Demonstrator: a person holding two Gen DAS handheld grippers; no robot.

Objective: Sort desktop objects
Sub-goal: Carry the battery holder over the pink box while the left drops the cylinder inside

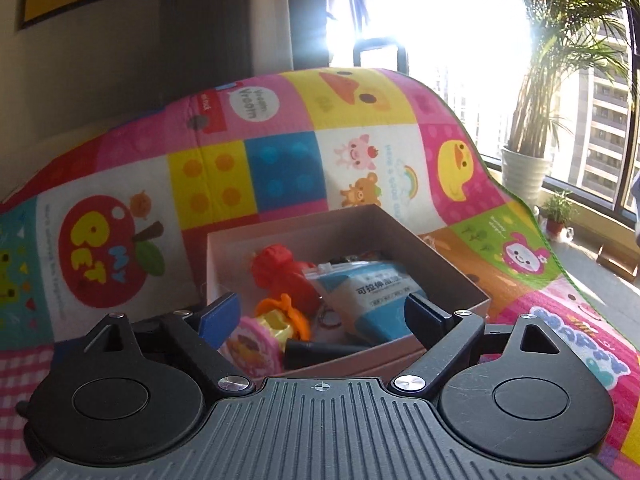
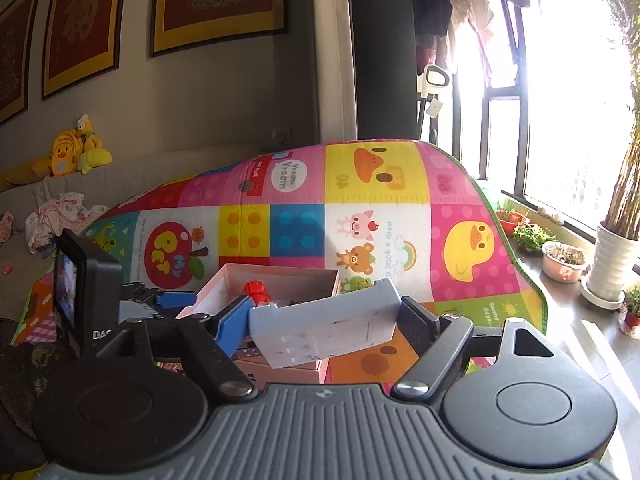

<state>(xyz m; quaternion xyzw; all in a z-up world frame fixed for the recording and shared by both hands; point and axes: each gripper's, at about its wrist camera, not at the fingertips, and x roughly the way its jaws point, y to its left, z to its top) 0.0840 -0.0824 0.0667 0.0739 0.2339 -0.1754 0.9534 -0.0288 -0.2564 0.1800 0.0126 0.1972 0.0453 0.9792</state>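
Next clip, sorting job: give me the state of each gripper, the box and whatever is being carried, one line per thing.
Left gripper: open, nothing between its fingers, above the box.
Right gripper: shut on the grey plastic tray, held tilted in the air.
Pink cardboard box: lid off, on the play mat, partly filled.
Red toy figure: lying inside the box.
Blue-and-white packet: lying inside the box, beside the red toy figure.

The mat (image 1: 280, 152) reads "MY PET" on its apple at left, "Vroom Vroom" (upside down) top centre; the pouch (image 1: 376, 296) carries "可拉伸".
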